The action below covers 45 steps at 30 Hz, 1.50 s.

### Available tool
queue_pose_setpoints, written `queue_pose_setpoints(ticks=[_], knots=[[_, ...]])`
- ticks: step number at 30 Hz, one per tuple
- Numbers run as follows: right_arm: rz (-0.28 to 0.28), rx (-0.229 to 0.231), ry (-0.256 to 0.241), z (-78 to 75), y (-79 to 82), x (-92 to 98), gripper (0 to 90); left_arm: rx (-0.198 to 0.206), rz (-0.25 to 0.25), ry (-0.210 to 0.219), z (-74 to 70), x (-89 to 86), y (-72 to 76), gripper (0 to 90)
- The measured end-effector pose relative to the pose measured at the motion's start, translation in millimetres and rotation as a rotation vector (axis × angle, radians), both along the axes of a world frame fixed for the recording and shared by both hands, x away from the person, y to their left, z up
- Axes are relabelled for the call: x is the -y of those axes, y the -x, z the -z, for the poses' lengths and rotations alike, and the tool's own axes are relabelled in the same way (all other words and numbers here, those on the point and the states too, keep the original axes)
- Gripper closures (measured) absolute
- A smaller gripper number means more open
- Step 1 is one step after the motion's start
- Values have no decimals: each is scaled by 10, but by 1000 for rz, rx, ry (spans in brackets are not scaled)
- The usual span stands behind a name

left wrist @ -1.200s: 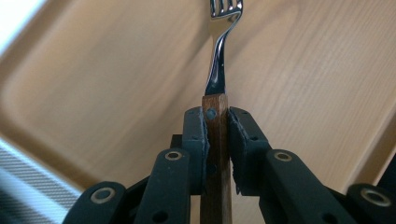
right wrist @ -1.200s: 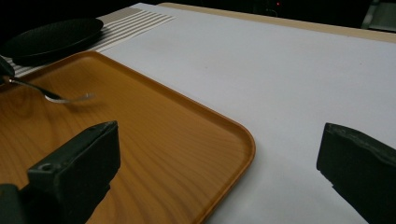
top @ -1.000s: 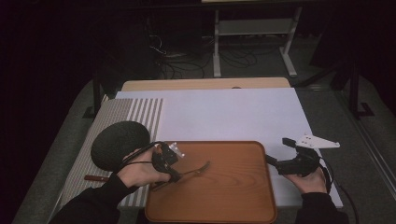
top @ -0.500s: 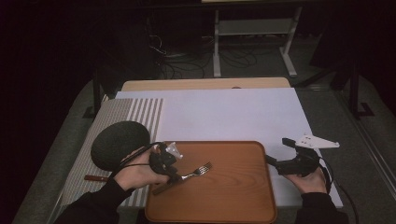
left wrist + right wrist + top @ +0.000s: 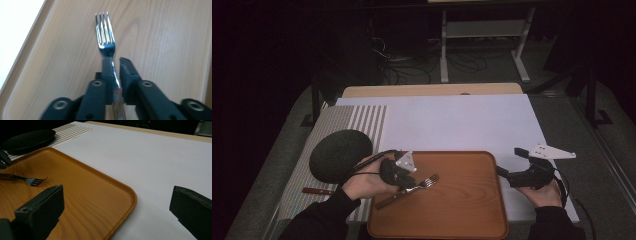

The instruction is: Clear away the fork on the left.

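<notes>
- Dark floor with cables and a white metal frame (image 5: 482, 30) lies beyond the counter (image 5: 462, 122), which carries a white sheet.
- Striped mat (image 5: 349, 120) covers the counter's left end; a black plate (image 5: 339, 154) sits on it, and a brown-handled utensil (image 5: 317, 191) lies near the mat's front edge, too dim to identify.
- Left claw (image 5: 115, 72) is clenched on the fork (image 5: 105, 35) at its neck, over the left part of the tray (image 5: 462, 210).
- Fork is shiny metal with four tines; they point toward the tray's middle, and the handle runs back over the left rim.
- Tray is wood-grained brown with rounded corners, otherwise bare.
- Right claw (image 5: 507, 162) is released, jaws wide apart, just beside the tray's right rim over the white sheet.
</notes>
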State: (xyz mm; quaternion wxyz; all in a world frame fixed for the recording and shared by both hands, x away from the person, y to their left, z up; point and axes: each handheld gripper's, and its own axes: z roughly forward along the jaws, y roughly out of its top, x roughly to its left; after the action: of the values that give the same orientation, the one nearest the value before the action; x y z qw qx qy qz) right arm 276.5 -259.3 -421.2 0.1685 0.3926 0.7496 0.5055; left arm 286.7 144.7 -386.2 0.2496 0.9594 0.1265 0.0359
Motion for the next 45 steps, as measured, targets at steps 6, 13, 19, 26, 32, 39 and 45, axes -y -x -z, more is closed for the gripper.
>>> queue_pose_setpoints(ticks=[6,13,19,26,32,39,45], knots=[[-3,-2,0,1,1,-2,0,28,42,32,53,111,28,899],[-7,-1,0,-1,6,0,0,-13,61,21,168,201,21,900],[-10,-5,3,3,5,-4,0,-17,75,-4,256,226,17,899],[-13,-6,1,2,8,-2,0,-17,52,-20,331,215,-48,899],[-13,-6,2,0,11,1,0,3,18,-36,378,192,-101,899],[-13,-5,2,-6,18,1,0,0,-27,-23,385,120,-180,899],[-15,-7,2,-5,17,2,0,7,-68,-18,390,36,-231,898]])
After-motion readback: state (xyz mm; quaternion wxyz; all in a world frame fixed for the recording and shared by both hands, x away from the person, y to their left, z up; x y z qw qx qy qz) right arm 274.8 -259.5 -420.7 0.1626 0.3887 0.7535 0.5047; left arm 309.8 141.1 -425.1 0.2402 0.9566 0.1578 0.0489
